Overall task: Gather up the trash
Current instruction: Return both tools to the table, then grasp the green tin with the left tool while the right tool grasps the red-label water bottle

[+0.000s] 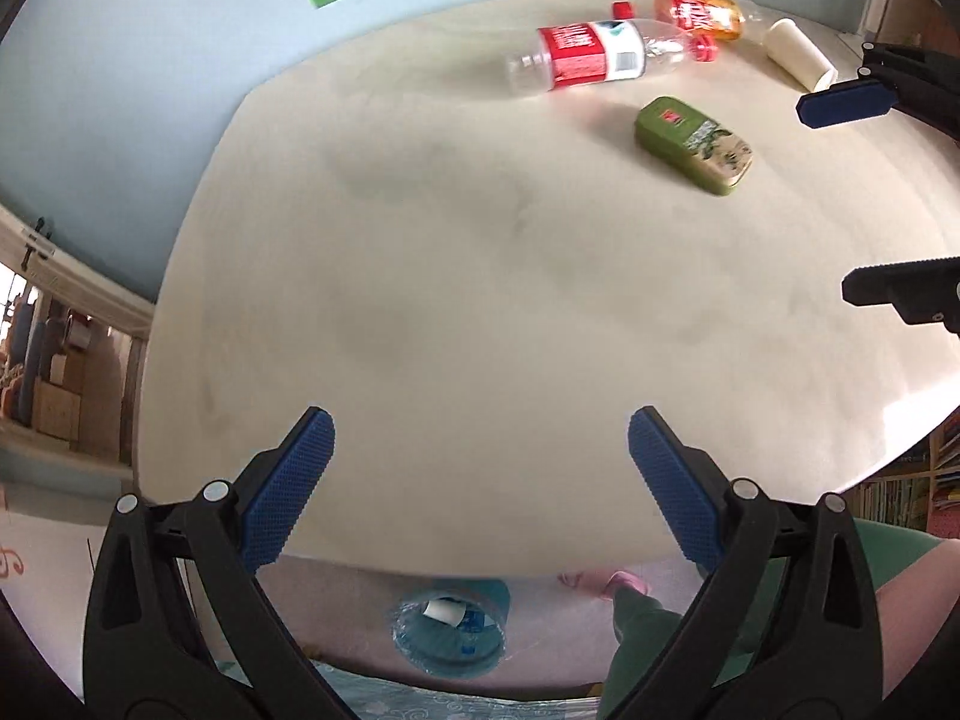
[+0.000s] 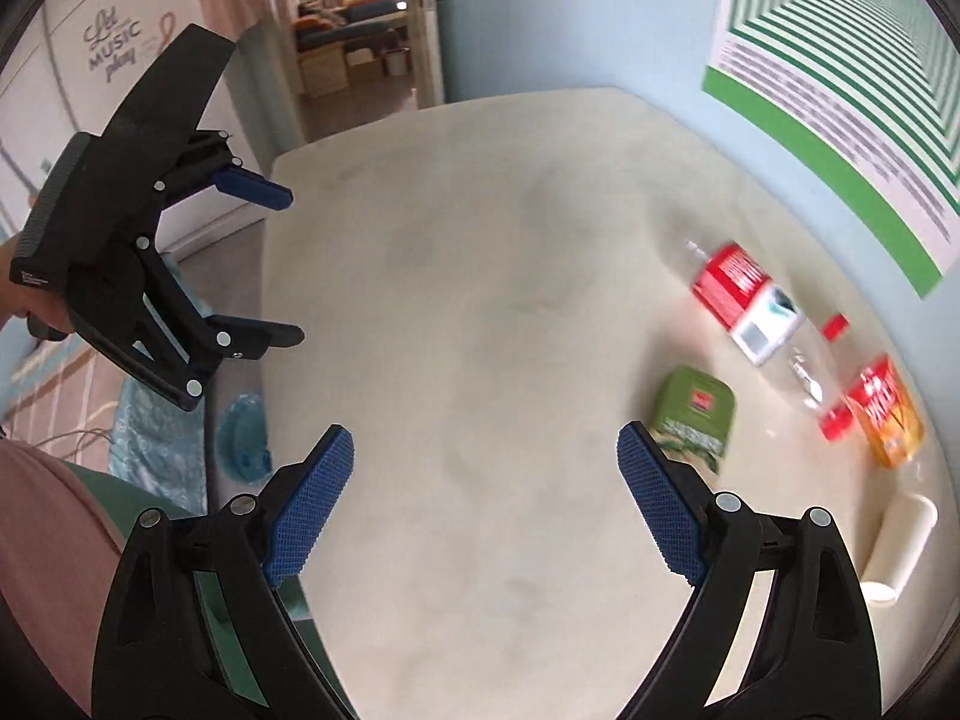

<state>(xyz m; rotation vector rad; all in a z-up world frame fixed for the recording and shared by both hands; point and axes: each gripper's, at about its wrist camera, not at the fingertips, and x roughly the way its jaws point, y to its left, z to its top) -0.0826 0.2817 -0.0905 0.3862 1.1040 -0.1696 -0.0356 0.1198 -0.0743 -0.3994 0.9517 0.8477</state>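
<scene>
Left gripper [image 1: 480, 480]: jaws spread wide, nothing between them, hanging over the bare near part of the table [image 1: 420, 300].
Right gripper [image 2: 486, 501]: also gaping and empty, above the table.
Trash on table: clear bottle with red label [image 1: 591, 54], orange-labelled bottle [image 1: 699, 15], green tin [image 1: 693, 144], white roll [image 1: 801, 54], a loose red cap [image 1: 623, 9], all clustered at the far side near the wall.
Bin [image 1: 450, 630]: blue-lined, on the floor below the table's near edge, apparently already holding some items.
Risk: both bottles lie on their sides, so an off-centre pinch could roll them away.
Risk: the grippers are near each other and could collide reaching into one cluster.
</scene>
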